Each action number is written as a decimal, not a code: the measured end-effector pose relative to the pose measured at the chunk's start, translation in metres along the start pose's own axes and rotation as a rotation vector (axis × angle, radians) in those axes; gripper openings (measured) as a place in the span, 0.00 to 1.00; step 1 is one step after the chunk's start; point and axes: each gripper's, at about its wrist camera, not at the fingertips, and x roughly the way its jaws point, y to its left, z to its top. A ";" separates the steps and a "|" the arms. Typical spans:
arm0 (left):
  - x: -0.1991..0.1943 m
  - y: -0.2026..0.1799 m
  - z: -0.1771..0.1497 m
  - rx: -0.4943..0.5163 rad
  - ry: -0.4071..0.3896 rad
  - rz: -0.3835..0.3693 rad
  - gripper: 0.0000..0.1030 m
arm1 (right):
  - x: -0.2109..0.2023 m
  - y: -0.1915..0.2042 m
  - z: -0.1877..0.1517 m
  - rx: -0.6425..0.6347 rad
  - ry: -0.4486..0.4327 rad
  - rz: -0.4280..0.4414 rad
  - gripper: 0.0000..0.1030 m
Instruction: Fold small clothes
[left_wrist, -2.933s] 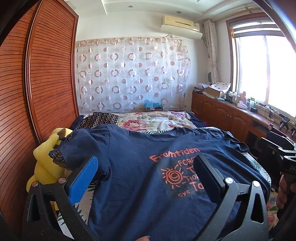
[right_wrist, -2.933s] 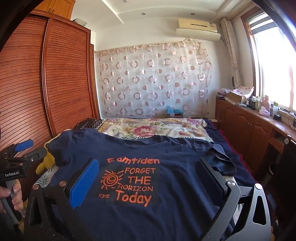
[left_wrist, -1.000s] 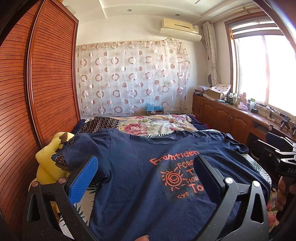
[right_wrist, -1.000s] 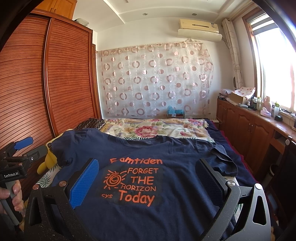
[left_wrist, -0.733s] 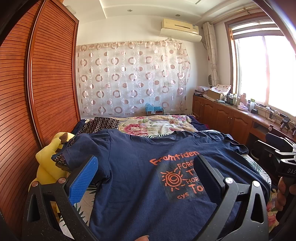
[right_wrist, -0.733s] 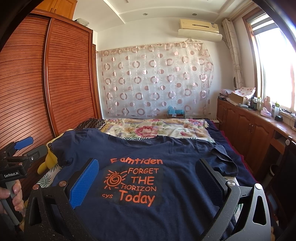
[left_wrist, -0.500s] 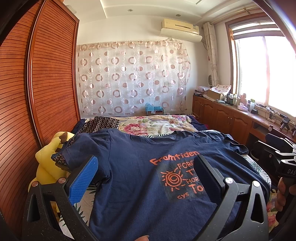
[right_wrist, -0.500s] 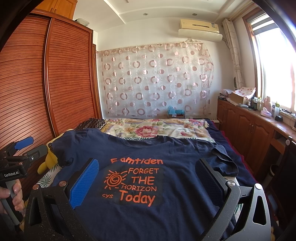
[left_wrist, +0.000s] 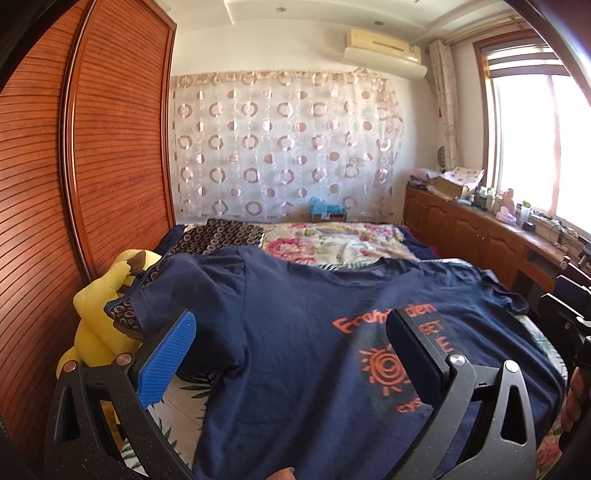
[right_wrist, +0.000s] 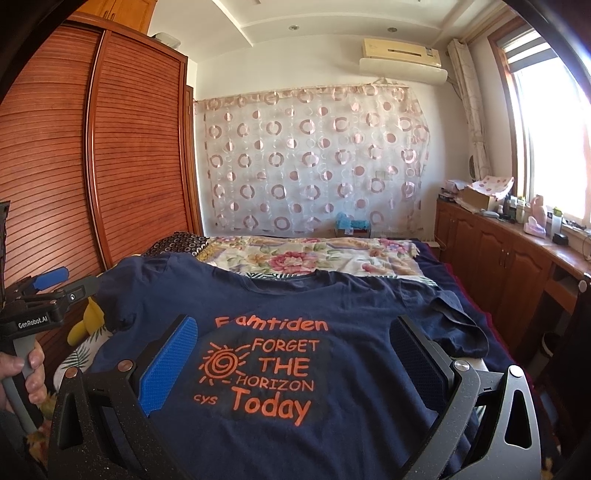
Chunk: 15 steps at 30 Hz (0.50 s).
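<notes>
On the bed (right_wrist: 369, 254), the navy T-shirt (right_wrist: 332, 306) lies print-up, spread for folding, while left tongs (left_wrist: 288, 332) and right tongs (right_wrist: 293, 339) hover above it, released.

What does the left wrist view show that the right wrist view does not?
Only the left wrist view shows most of the yellow plush toy and the shirt's left sleeve draped over it. Only the right wrist view shows the full orange print, the crumpled right sleeve, and the hand holding the other gripper's handle. Both show the navy T-shirt spread on the bed and open gripper jaws above it.
</notes>
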 end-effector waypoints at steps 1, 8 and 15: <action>0.005 0.003 0.000 0.001 0.008 0.003 1.00 | 0.006 0.001 0.001 -0.005 0.006 0.002 1.00; 0.040 0.033 -0.003 -0.020 0.075 -0.007 1.00 | 0.050 0.009 0.013 -0.060 0.078 0.053 1.00; 0.059 0.076 -0.002 -0.056 0.116 0.011 1.00 | 0.091 0.014 0.020 -0.079 0.165 0.158 1.00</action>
